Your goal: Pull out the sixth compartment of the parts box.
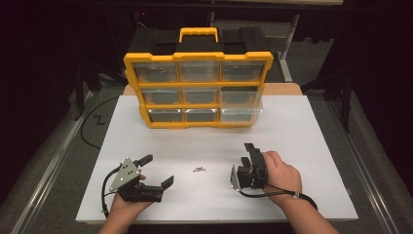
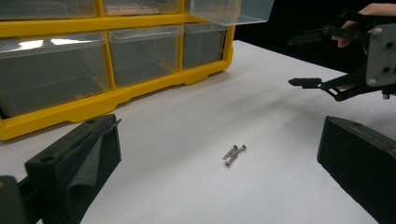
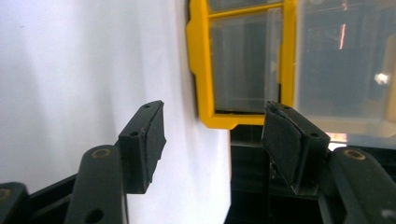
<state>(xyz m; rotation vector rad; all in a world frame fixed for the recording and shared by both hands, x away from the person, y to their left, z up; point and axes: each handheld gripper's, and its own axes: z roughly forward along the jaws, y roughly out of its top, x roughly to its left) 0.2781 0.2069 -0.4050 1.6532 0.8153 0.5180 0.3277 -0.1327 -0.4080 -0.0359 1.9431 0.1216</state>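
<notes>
My left tongs point(image 1: 157, 170) gape wide near the screws point(image 1: 198, 169) lying mid-surface point(image 1: 292, 126); I should straddle them squarely, low, then close. My right tongs point(image 1: 247, 161) wait open, empty.

left gripper point(image 1: 157, 170): black jaws, grey three-cornered screwed plate, black cable
right gripper point(image 1: 249, 157): black, black cable
forearms: bare

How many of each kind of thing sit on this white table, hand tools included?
Yellow drawer organizer: 1
Clear drawers in it: 9, one pulled partly out
Screws: 3
Hand-held tools: 2, left tool, right tool, both open
Total: 15
</notes>
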